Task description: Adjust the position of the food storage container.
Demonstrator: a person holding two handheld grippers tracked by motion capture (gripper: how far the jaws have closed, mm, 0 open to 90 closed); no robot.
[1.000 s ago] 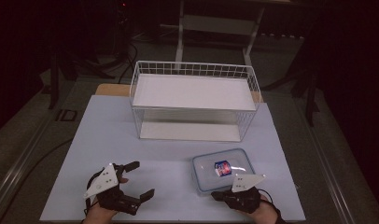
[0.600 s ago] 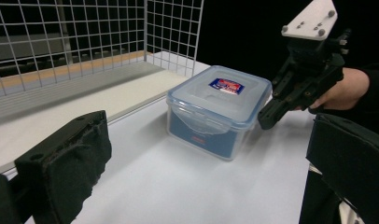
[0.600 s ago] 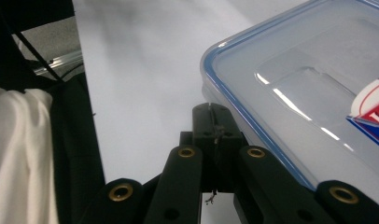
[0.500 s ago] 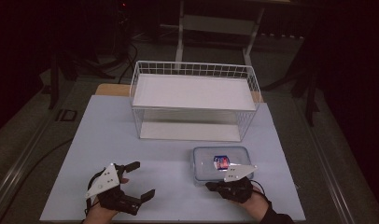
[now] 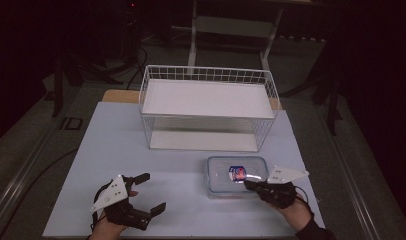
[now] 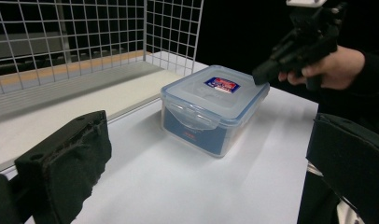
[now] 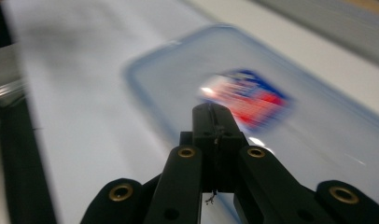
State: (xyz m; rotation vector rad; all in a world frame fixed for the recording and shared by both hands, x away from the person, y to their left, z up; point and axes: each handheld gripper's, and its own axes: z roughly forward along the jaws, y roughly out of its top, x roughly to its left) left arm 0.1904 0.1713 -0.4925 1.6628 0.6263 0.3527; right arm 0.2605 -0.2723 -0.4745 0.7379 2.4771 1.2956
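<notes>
Box (image 5: 237, 175) sits lid-on on the table (image 5: 181, 170), just in front of the wire basket (image 5: 207, 107), right of centre. Right gripper (image 5: 249, 184): jaws pressed together, nothing between them, tip over the box's near-right lid edge by the label (image 5: 237, 173). Left gripper (image 5: 147, 192): jaws wide apart, empty, low at table's near-left, well apart from the box.

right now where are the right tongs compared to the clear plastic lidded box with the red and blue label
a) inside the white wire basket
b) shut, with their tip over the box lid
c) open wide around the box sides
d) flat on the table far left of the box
b: the right tongs are pressed together with nothing between them, tip above the lid of the clear plastic box, near its red and blue label.
</notes>
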